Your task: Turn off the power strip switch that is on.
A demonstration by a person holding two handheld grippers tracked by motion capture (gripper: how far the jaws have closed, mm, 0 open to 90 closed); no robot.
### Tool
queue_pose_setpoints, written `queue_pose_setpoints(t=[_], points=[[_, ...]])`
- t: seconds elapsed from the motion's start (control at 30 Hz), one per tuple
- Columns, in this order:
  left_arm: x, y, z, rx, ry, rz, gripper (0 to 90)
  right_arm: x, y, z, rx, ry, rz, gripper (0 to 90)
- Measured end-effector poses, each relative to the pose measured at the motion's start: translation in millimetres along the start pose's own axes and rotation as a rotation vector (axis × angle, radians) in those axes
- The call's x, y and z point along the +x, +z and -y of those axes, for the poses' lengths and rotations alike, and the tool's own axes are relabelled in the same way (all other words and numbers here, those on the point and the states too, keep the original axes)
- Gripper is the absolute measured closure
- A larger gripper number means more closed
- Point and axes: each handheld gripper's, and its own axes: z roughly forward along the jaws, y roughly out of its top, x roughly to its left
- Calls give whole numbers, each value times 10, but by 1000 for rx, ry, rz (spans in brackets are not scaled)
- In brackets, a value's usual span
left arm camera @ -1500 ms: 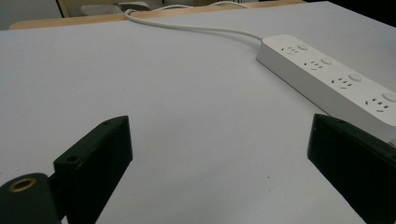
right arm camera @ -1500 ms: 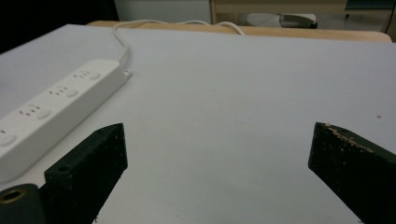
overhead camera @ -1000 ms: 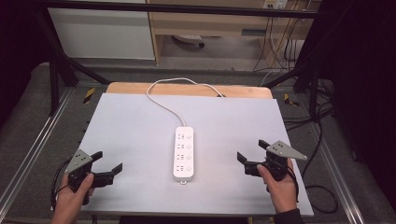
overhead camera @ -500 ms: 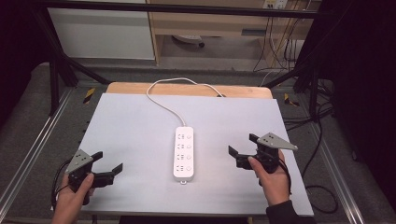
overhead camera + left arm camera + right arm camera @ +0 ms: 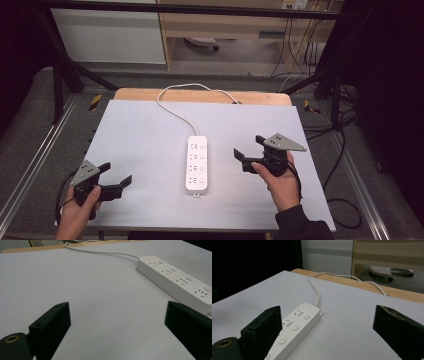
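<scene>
White plastic four-socket power strip (image 5: 196,163) lies mid-worktop, cord toward far edge. Right gripper (image 5: 246,156) beside it, jaws wide but just been narrowing, empty, probably lining up grasp. Left gripper (image 5: 121,184) near-left corner, agape, empty.

A: What colour is the power strip (image 5: 196,163) lying to the side of the right gripper's (image 5: 248,151) jaws?

B: White all over, with white round buttons and small dark socket slots in a row. Its cord (image 5: 176,110) is white too.

A: And the jaws themselves?

B: Black on both. The left gripper (image 5: 116,180) carries a grey plate on top, as does the right.

A: The surface under the jaws?

B: The table (image 5: 140,135) is pale grey, plain, with a light wooden strip along its far edge.
</scene>
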Motion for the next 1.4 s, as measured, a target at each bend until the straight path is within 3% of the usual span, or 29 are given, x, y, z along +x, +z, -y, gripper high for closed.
queue_pose_setpoints(t=[0.23, 0.43, 0.67, 0.93, 1.4], points=[[3, -3, 1, -1, 2, 0, 67, 46, 113, -62, -15, -20, -26, 317], [7, -3, 1, 3, 7, 0, 67, 68, 204, -93, -30, -23, -40, 409], [10, -3, 3, 2, 6, 0, 67, 92, 298, -134, -66, -30, -44, 612], [10, -3, 3, 1, 6, -1, 67, 147, 435, -160, -68, -49, -62, 816], [11, 2, 5, 4, 5, 0, 67, 177, 587, -128, -44, -33, -71, 892]])
